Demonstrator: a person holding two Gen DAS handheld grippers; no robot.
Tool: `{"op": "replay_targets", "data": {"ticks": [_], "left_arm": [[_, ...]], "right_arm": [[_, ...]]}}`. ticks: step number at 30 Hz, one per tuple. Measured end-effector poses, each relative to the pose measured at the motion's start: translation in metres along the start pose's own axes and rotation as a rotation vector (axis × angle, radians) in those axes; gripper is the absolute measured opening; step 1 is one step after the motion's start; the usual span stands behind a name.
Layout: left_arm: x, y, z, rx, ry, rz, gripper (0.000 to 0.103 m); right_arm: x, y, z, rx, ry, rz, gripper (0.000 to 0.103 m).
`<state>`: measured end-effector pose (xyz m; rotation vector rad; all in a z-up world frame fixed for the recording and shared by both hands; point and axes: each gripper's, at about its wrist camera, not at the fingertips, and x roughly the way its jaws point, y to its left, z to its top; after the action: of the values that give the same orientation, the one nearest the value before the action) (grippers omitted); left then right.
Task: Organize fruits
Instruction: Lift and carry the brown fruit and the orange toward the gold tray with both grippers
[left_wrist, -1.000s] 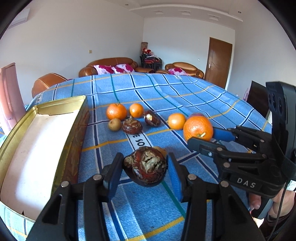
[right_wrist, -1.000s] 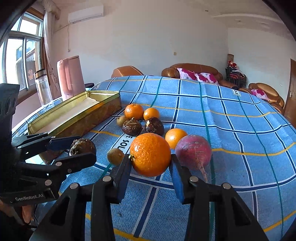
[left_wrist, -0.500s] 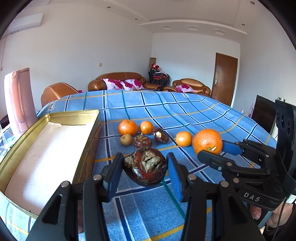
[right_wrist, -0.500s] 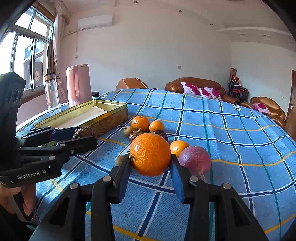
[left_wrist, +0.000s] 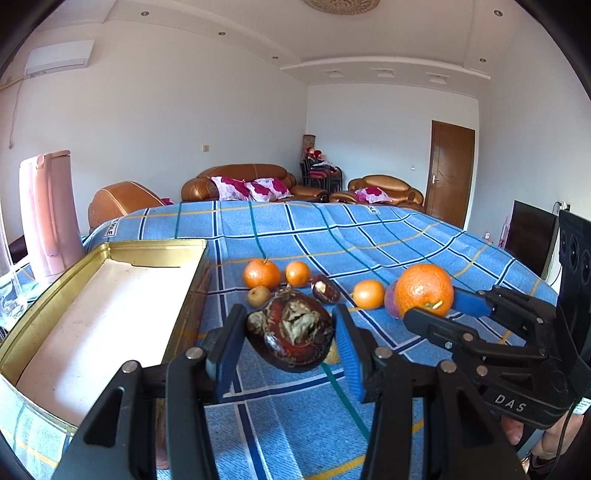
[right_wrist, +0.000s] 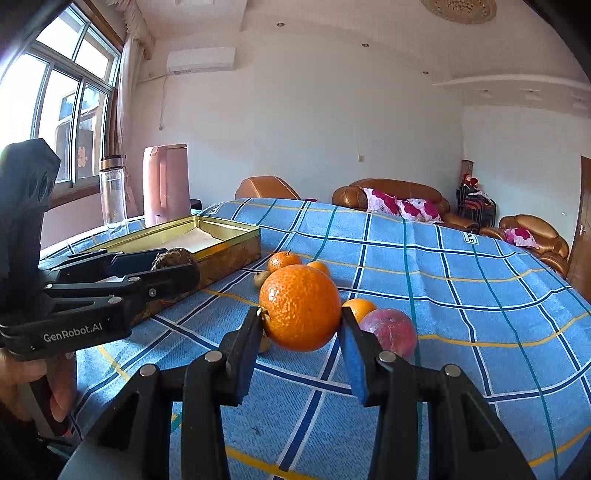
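My left gripper (left_wrist: 290, 341) is shut on a dark brown dried fruit (left_wrist: 291, 334), lifted above the blue checked cloth just right of the gold tin tray (left_wrist: 44, 295). A big orange (right_wrist: 300, 307) is clamped in my right gripper (right_wrist: 300, 332), which hovers over the cloth to the right of the left one. In the left wrist view the right gripper (left_wrist: 439, 308) and its orange (left_wrist: 424, 290) show at right. On the cloth lie two oranges (left_wrist: 261, 273), a smaller orange (left_wrist: 367, 293), a reddish fruit (right_wrist: 389, 332), another dark fruit (left_wrist: 325, 290) and a small tan fruit (left_wrist: 258, 295).
A pink kettle (right_wrist: 166, 184) and a clear bottle (right_wrist: 112, 194) stand beyond the tray (right_wrist: 221, 236) at the table's left edge. Brown sofas (left_wrist: 240, 184) and a door (left_wrist: 448, 177) are far behind. A hand (right_wrist: 22, 384) grips the left tool.
Both cameras have tilted upward, so more wall and ceiling show. Each gripper has risen a little from the cloth, still holding its fruit. The fruits on the cloth have not moved.
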<state>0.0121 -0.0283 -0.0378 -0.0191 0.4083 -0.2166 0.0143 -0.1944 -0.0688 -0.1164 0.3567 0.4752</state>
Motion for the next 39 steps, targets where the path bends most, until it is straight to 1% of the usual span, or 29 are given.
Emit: {"op": "replay_targets", "data": {"ticks": [22, 39], "left_arm": [[-0.016, -0.008, -0.002, 0.050, -0.111, 0.018, 0.049], [-0.024, -0.007, -0.003, 0.054, -0.162, 0.022, 0.049]], "right_arm": [[-0.014, 0.003, -0.003, -0.025, -0.081, 0.002, 0.044], [-0.022, 0.003, -0.007, -0.034, -0.133, 0.005, 0.044]]}}
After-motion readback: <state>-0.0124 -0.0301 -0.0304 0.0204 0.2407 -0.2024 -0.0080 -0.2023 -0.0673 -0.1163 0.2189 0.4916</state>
